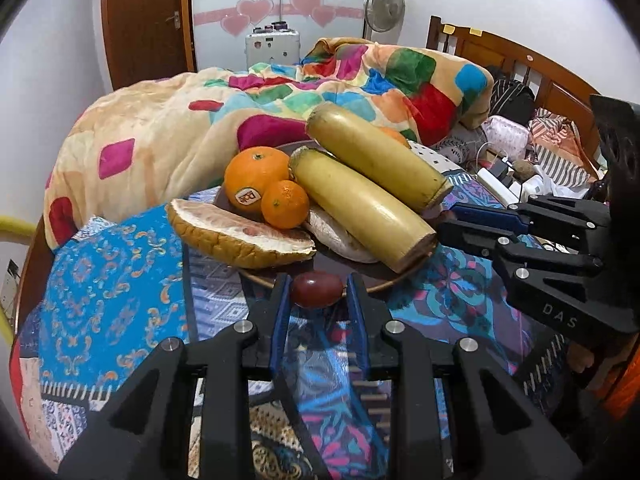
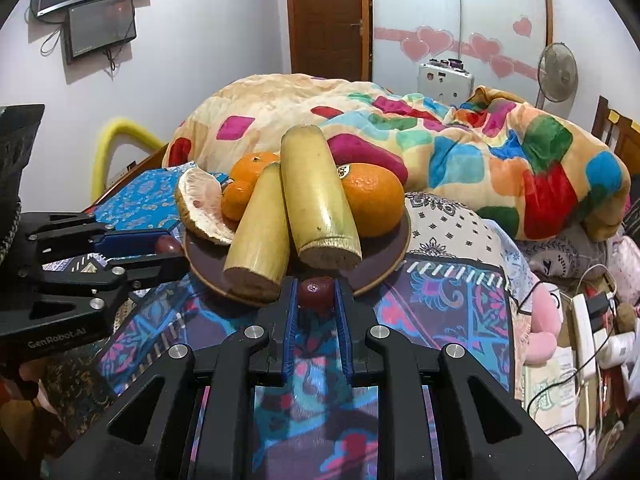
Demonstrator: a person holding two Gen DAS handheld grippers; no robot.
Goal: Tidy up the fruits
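A dark brown plate (image 1: 372,284) on the bed holds two yellow sugarcane-like stalks (image 1: 360,208), a large orange with a sticker (image 1: 254,174), a small orange (image 1: 285,204) and a pomelo piece (image 1: 236,236). My left gripper (image 1: 317,290) is shut on a small dark red fruit (image 1: 317,289) at the plate's near rim. My right gripper (image 2: 316,292) is shut on another small dark red fruit (image 2: 315,292) at the plate's rim (image 2: 384,272). Each gripper shows in the other's view, the right gripper (image 1: 472,224) and the left gripper (image 2: 160,248).
A colourful quilt (image 1: 280,96) is heaped behind the plate. Patterned cloths (image 1: 112,272) cover the bed. Cables, a power strip (image 2: 584,332) and clutter lie to the right. A wooden headboard (image 1: 520,60), a fan (image 1: 384,6) and a door (image 2: 328,16) stand behind.
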